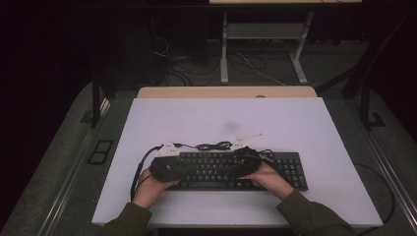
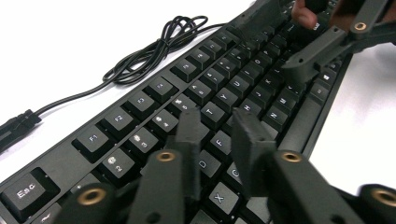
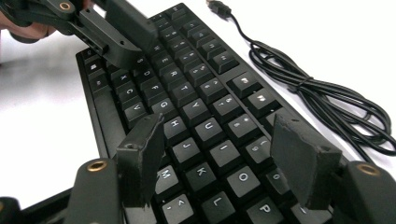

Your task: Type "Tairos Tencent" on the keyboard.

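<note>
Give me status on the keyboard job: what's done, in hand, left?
Done: keyboard lies flat on the white table, its cable coiled behind, unplugged. In hand: left hand-held gripper hovers over the left keys, jaws narrow; right hand-held gripper over the right keys, jaws apart. Left: no typing result visible.

White table fills frame centre; black keyboard lies lower centre on it, its coiled black cable just above, touching the tabletop.

A black keyboard with white key legends lies on a white table, its black cable coiled beside it (matte black too are the gripper jaws, with brass-coloured pivot screws), and the person's sleeves are olive green.
</note>
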Action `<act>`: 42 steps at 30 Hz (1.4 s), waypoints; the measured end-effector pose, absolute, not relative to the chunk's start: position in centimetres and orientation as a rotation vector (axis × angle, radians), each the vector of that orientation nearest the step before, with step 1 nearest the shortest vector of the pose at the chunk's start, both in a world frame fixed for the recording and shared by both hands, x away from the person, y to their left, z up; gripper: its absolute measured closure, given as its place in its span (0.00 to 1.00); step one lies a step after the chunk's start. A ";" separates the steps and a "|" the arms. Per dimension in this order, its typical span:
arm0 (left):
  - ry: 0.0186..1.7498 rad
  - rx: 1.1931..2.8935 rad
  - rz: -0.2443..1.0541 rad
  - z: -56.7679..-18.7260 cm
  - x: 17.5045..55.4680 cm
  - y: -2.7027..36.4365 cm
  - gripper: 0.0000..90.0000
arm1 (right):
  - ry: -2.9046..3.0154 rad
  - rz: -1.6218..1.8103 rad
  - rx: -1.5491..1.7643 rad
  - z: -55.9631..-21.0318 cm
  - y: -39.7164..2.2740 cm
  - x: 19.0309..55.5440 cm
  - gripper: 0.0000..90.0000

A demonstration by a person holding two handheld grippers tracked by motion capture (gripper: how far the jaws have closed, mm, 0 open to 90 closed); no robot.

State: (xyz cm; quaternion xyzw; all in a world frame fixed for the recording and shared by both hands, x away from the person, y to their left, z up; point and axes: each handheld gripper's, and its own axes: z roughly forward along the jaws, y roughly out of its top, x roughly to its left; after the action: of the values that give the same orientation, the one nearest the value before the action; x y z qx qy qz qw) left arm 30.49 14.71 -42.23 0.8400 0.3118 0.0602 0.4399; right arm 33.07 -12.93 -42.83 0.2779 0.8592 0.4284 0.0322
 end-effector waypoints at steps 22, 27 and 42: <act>0.707 2.190 0.057 -42.7 30.1 13.9 0.99 | 2.627 1.317 0.870 -42.8 -13.6 33.4 0.38; 0.696 2.216 0.060 -43.0 30.2 13.8 0.99 | 2.627 1.316 0.867 -42.8 -13.6 33.4 0.38; 0.692 2.229 0.046 -43.3 30.3 13.6 0.99 | 2.633 1.308 0.861 -42.8 -13.5 33.4 0.38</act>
State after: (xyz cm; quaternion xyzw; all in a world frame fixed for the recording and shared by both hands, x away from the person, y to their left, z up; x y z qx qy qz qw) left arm 30.28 13.65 -43.27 0.8782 0.2726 0.0182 0.3926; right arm 33.38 -13.54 -42.76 0.2810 0.8587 0.4267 0.0390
